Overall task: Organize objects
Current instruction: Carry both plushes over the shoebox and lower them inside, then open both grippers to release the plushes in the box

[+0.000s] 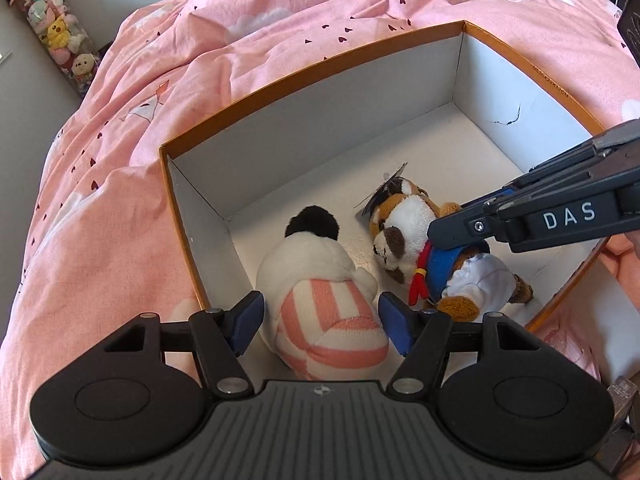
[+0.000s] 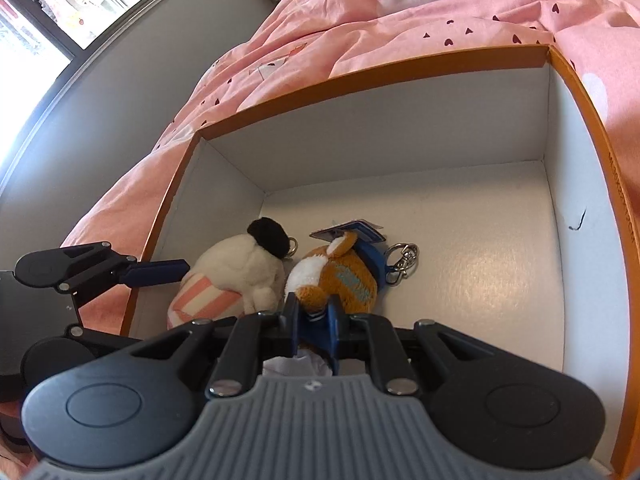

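An orange-rimmed box (image 1: 360, 52) with white inside walls lies on the pink bed; it also shows in the right wrist view (image 2: 360, 76). Two plush toys lie in its near left corner. A white plush with a black tuft and pink-striped bottom (image 1: 320, 288) sits between the fingers of my open left gripper (image 1: 322, 320), apart from both pads. A brown-and-white dog plush in a blue jacket (image 1: 416, 236) lies beside it. My right gripper (image 2: 312, 316) is shut on the dog plush (image 2: 336, 276) at its blue jacket. The right gripper reaches in from the right in the left wrist view (image 1: 452, 236).
A crumpled pink duvet (image 1: 200, 60) surrounds the box. A clear tube of small plush toys (image 1: 56, 32) stands by the wall at far left. The box floor (image 2: 460, 260) is bare to the right of the toys. A window (image 2: 48, 12) is at upper left.
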